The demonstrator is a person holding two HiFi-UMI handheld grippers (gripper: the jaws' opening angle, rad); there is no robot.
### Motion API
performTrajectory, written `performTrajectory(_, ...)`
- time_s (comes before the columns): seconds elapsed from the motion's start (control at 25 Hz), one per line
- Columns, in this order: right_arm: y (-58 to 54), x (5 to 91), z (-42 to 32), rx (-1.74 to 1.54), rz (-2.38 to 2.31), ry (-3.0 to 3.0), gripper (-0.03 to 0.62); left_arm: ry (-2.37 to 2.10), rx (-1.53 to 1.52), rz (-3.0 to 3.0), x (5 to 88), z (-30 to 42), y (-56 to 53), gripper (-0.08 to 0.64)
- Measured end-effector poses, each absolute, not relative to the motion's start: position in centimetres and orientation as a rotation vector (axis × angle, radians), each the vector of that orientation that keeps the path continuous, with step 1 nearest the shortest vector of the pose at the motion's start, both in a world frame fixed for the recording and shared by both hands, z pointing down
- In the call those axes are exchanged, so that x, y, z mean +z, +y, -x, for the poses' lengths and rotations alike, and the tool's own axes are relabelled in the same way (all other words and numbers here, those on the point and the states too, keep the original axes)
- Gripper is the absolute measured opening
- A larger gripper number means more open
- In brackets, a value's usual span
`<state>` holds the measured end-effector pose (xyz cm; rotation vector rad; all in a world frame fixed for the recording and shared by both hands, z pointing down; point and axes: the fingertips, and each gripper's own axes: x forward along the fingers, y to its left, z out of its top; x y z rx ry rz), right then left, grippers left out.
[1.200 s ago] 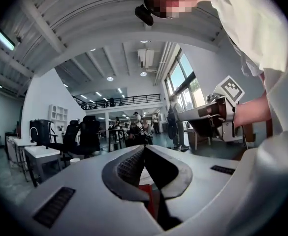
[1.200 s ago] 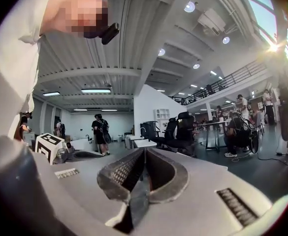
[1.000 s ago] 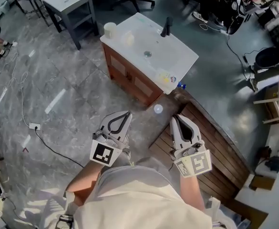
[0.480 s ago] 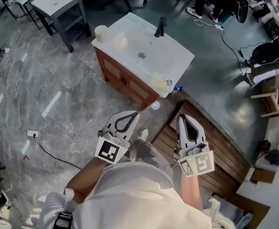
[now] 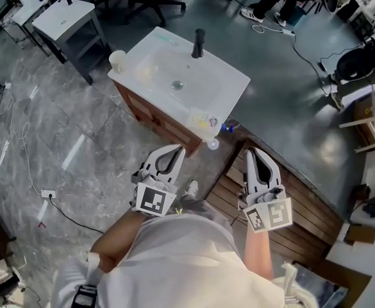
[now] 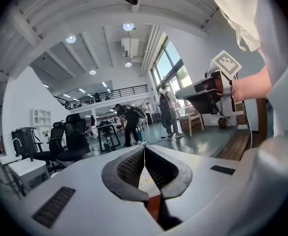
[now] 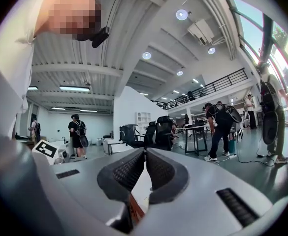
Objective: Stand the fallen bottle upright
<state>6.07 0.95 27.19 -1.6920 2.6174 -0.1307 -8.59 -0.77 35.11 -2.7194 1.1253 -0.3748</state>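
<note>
Your left gripper [image 5: 177, 150] and right gripper [image 5: 250, 151] are both closed tight, empty, side by side near the sink [image 5: 231, 82].

Left gripper [image 5: 176, 150] and right gripper [image 5: 252, 153] held out front, side by side, pointing roughly level. Both jaw pairs closed tip to tip, nothing gripped.

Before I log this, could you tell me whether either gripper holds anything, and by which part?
Nothing is held: the left gripper and the right gripper are both shut and empty.
</note>
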Motion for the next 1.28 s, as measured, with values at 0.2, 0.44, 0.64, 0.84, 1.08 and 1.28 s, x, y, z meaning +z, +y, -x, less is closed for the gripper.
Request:
performTrajectory(0.2, -1.2, 27.9, -8.5, -0.151, 1.723, 2.606, 0.041, 1.098, -0.443, 2.730, 37.0, 5.9, -2.7, 0.018)
performTrajectory(0.44, -3.3, 30.7, -9.7, -0.235, 1.702, 2.627, 0.041, 1.072, -0.501, 2.706, 38.8, 3.6, -5.0, 0.018)
performTrajectory(0.64, -4.9, 32.5, -10.4, -0.280, 1.681, 2.639, 0.041, 1.016, -0.585, 2.695, 41.4, 1.3, -6.9, 0.020)
performTrajectory(0.84, -5.8, 34.5, -11.6, -0.324, 1.688, 2.637, 0.041, 0.953, -0.673, 2.694, 44.7, -0.9, -8.4, 0.086)
performTrajectory(1.08, -6.8, 37.3, -13.5, -0.381, 1.705, 2.619, 0.041, 0.866, -0.818, 2.659, 49.4, -3.4, -10.3, 0.168)
performTrajectory(1.28, -7.9, 39.2, -15.0, -0.415, 1.706, 2.600, 0.041, 0.780, -0.909, 2.655, 52.5, -5.4, -11.5, 0.246)
